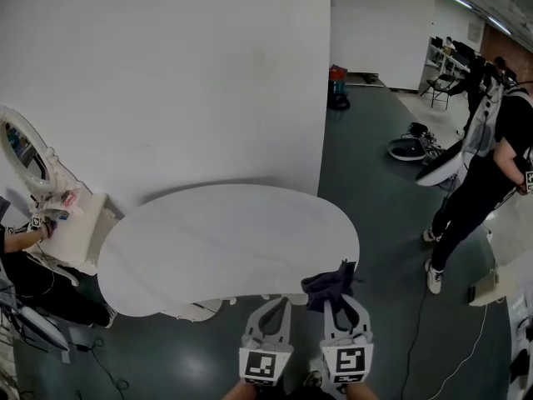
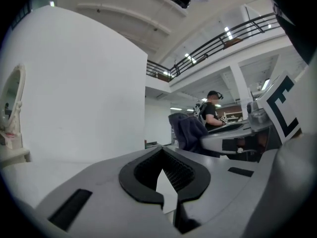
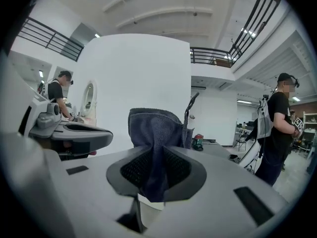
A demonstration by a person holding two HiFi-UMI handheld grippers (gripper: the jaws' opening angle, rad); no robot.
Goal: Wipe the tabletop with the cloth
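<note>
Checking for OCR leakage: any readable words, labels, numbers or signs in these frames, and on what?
No readable text anywhere.
Cube on left gripper and cube on right gripper: square code patterns, no letters.
Red container on the floor: any label too small to read.

Tabletop (image 1: 208, 240) open across; wall (image 1: 191, 82) hems its far edge, perhaps a mirror stand (image 1: 79, 227) left

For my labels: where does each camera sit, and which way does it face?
Head view: on the person's head, facing down at the table; the left tool and right tool show below.
Left gripper view: on the left tool, facing along its shut, empty jaws.
Right gripper view: on the right tool, facing along jaws shut on the cloth.
All three show the cloth.
</note>
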